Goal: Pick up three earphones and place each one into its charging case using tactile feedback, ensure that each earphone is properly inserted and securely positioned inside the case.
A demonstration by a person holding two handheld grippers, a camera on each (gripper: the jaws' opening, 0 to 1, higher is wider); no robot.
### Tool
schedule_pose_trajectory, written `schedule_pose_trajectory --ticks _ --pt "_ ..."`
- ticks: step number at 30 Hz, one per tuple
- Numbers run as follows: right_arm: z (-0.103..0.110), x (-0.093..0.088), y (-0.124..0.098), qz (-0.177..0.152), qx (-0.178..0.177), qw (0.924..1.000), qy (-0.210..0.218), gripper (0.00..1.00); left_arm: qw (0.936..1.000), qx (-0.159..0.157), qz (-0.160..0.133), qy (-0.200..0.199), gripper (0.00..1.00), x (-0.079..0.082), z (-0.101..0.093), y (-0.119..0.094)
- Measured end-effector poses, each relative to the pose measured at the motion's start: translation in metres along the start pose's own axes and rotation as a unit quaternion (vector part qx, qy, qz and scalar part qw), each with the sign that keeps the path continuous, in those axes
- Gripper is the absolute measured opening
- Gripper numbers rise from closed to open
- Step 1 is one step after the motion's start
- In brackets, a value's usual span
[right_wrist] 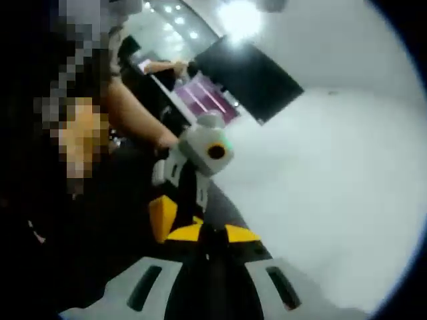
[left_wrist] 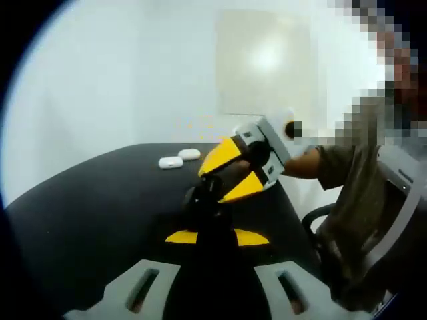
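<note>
In the left gripper view my left gripper (left_wrist: 217, 237) holds a black charging case (left_wrist: 208, 208) upright between its yellow pads, above the black table (left_wrist: 93, 207). My right gripper (left_wrist: 208, 184) comes in from the right with its yellow fingers (left_wrist: 224, 155) closed down on a small dark piece at the case's top, seemingly a black earphone. Two white charging cases (left_wrist: 171, 162) (left_wrist: 189, 154) lie side by side farther back on the table. In the right gripper view my right gripper (right_wrist: 212, 235) has its pads close together on something dark, and the left gripper (right_wrist: 179, 223) meets it from the left.
The table's far edge curves in front of a white wall (left_wrist: 133, 73). A person sits in a grey chair (left_wrist: 393, 200) at the table's right side, an arm (right_wrist: 133, 113) reaching to the grippers. A dark panel (right_wrist: 247, 73) hangs behind.
</note>
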State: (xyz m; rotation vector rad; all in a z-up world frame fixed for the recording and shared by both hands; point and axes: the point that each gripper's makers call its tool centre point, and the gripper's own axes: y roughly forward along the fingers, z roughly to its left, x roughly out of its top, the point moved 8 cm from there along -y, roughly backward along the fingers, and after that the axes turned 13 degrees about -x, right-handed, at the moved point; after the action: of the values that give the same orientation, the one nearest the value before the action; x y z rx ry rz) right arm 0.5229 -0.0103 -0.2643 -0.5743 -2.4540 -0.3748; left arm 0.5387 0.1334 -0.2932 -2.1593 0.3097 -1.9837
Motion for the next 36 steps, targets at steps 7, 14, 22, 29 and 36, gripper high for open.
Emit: schedule_pose_trajectory --ticks 7,14,22,29,36 --pt "0.001 0.002 -0.007 0.016 0.030 0.9984 0.045 0.12 1.0000 0.001 0.000 0.002 0.15 0.001 0.001 0.000" --pt "0.000 -0.001 -0.008 0.032 0.042 0.9909 0.123 0.15 1.0000 0.002 0.002 0.005 0.15 0.001 0.001 0.000" --pt "-0.013 -0.009 -0.012 0.045 0.055 0.9804 0.184 0.26 0.9999 0.002 0.004 0.009 0.15 0.001 0.002 0.000" --pt "-0.019 -0.026 0.002 0.047 0.107 0.9545 0.274 0.35 0.9999 -0.001 0.005 0.012 0.14 0.001 0.003 0.000" --pt "-0.011 -0.040 0.015 0.056 0.175 0.9258 0.330 0.33 0.9999 -0.004 0.006 0.014 0.14 0.001 0.004 -0.001"
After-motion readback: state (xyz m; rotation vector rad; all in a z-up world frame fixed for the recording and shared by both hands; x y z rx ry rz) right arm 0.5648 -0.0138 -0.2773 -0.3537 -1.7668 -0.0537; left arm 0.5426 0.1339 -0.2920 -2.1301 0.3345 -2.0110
